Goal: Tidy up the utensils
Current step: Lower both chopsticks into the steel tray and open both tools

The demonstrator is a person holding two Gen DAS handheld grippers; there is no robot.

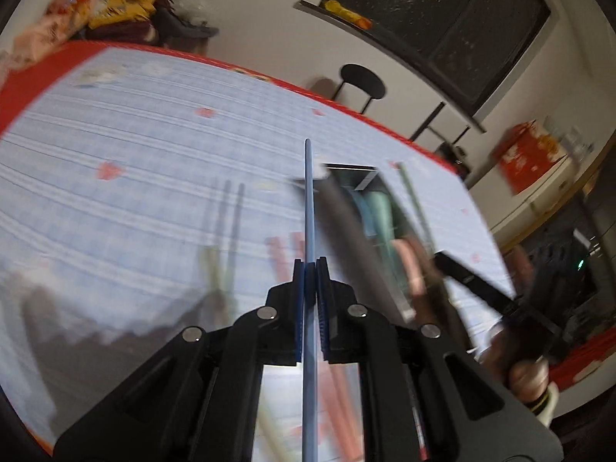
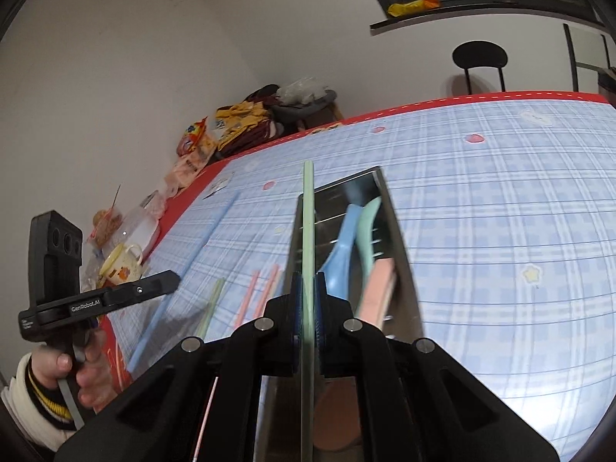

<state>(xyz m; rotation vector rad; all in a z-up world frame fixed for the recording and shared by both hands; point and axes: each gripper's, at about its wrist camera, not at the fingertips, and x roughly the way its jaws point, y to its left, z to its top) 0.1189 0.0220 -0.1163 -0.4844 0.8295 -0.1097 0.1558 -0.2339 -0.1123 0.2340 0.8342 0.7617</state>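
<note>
Each claw is clamped shut on a single chopstick so it can be carried to the metal tray [image 2: 400, 231] mid-desk: the left claw [image 1: 310, 265] pinches a blue chopstick [image 1: 309, 200], the right claw [image 2: 308, 279] a green chopstick [image 2: 308, 231] (spoons already lie in the tray). More chopsticks [image 2: 261, 288] lie loose beside the tray, toward the desk's red edge.

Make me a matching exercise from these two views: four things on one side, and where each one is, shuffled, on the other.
Things:
1. blue chopstick
2. green chopstick
3. blue spoon
4. pink chopsticks

Places:
A. lying on the tablecloth
B. clamped in the right tongs
C. inside the metal tray
D. clamped in the left tongs

Pairs: 1-D, 2-B, 3-C, 4-A
</note>
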